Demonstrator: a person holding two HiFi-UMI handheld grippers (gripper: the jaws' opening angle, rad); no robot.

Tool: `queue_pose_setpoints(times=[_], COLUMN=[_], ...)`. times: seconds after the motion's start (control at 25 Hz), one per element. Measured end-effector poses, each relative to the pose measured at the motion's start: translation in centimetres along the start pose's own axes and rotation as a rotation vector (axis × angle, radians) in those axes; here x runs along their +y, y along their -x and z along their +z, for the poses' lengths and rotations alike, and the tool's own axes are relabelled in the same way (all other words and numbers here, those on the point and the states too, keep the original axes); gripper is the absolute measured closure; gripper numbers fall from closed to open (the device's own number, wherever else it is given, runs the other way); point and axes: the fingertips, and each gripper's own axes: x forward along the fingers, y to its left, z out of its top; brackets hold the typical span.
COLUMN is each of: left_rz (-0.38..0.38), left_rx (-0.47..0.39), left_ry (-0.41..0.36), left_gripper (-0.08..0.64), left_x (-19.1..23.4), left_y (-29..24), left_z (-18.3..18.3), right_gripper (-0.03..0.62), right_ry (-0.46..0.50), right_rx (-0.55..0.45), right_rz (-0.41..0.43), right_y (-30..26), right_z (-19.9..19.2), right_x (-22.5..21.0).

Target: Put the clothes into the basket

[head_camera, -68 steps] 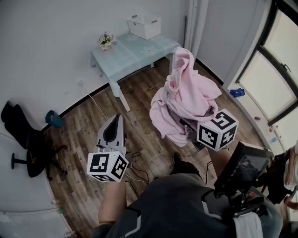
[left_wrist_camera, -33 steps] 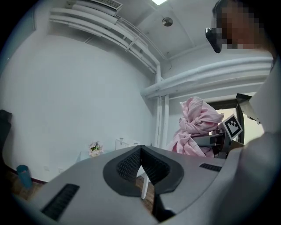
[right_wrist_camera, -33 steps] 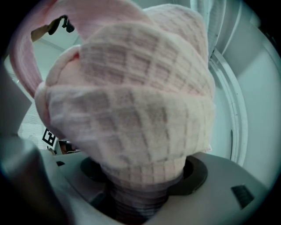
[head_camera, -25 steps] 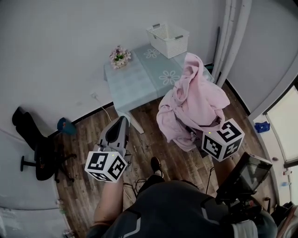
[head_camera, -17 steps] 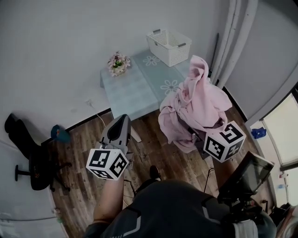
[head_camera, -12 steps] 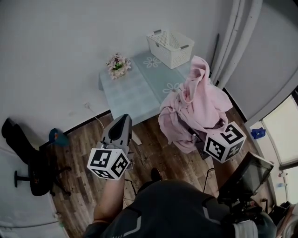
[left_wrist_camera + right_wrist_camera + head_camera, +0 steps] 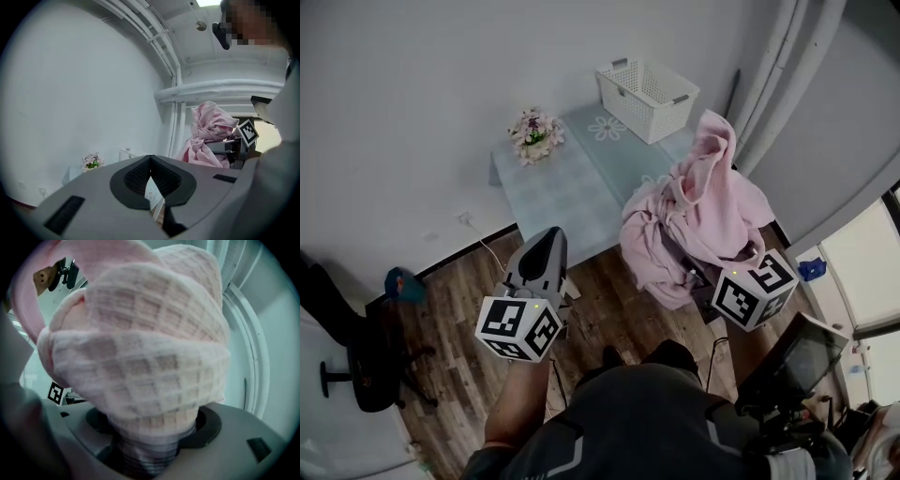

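The white lattice basket [image 7: 649, 89] stands at the far end of the pale table [image 7: 553, 183], its open mouth facing up and its long side running across that end from upper left to lower right in the head view. The pink waffle-weave garment [image 7: 698, 216] hangs on the near side of the basket and a little to its right, apart from it and off the table's right edge. It is bunched in the right gripper [image 7: 705, 270], whose jaws are clamped on a thick wad of the cloth [image 7: 140, 348]. The bundle's long axis rises from the jaws to a peak that leans toward the basket, with loose folds trailing down on the side away from it.

The left gripper [image 7: 547, 236] is closed on nothing, nearer than the basket and to its left. The right hand is the closer to the basket, so the drop is probably a carry forward and slightly left over the rim.
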Motion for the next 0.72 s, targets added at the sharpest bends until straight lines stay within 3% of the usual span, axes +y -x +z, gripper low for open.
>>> queue_pose_setpoints(times=[0.4, 0.72], left_rz=[-0.055, -0.015], left_rx=[-0.002, 0.012], left_ry=[0.01, -0.022], left_gripper=[0.552, 0.552], left_x=[0.2, 0.7], left_y=[-2.7, -11.1], left_z=[0.2, 1.2], right_gripper=[0.229, 0.229], right_ry=[0.026, 0.006], right_rx=[0.012, -0.005], right_rz=[0.004, 0.027], right_y=[-2.1, -5.7], right_z=[0.8, 2.7], right_x=[-1.0, -8.5])
